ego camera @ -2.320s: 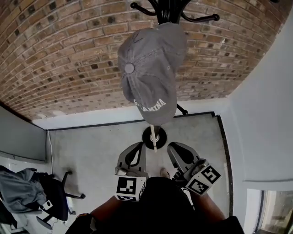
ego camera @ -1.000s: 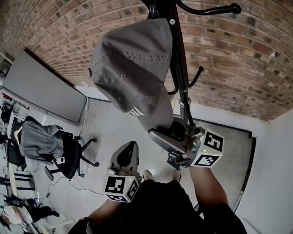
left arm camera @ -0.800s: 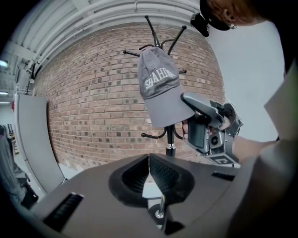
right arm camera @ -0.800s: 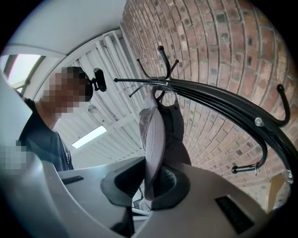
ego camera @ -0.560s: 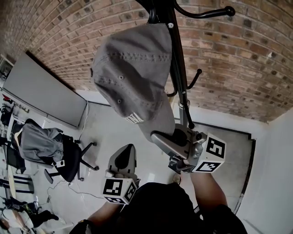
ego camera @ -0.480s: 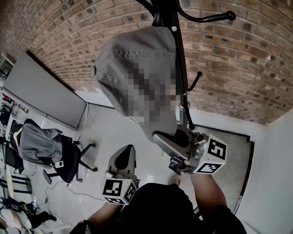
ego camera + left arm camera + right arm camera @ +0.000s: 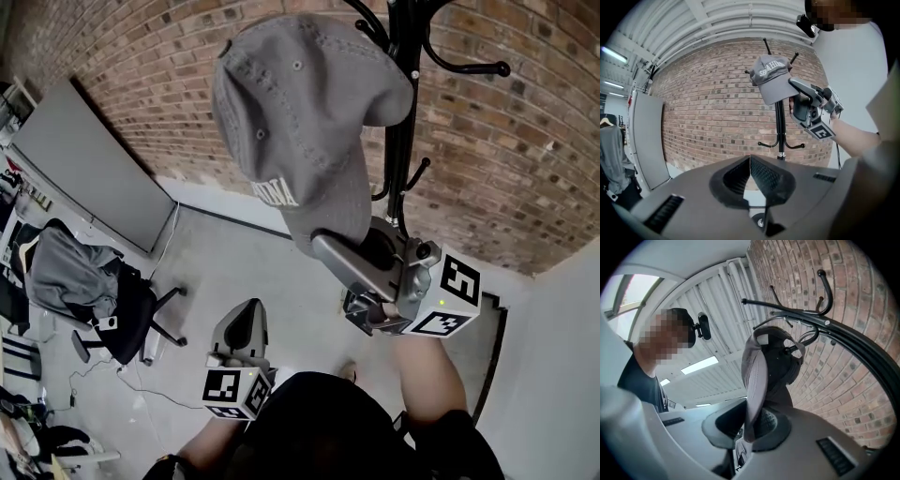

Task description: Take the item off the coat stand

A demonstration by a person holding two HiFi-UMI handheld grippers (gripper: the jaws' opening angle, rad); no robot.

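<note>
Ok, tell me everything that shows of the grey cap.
The cap is a faded grey baseball cap, cotton by the look, with stitched panels, small eyelets and white embroidered lettering on the front. It hangs crown-up from the top hooks of the black coat stand, with its brim pointing down. The right claw is shut on the brim's edge, which stands edge-on between its jaws in the right gripper view.

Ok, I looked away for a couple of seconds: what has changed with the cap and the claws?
The right claw rose from low down to the brim of the grey cap and closed on it. The cap still hangs on the coat stand; the left claw stays low, shut and empty.
</note>
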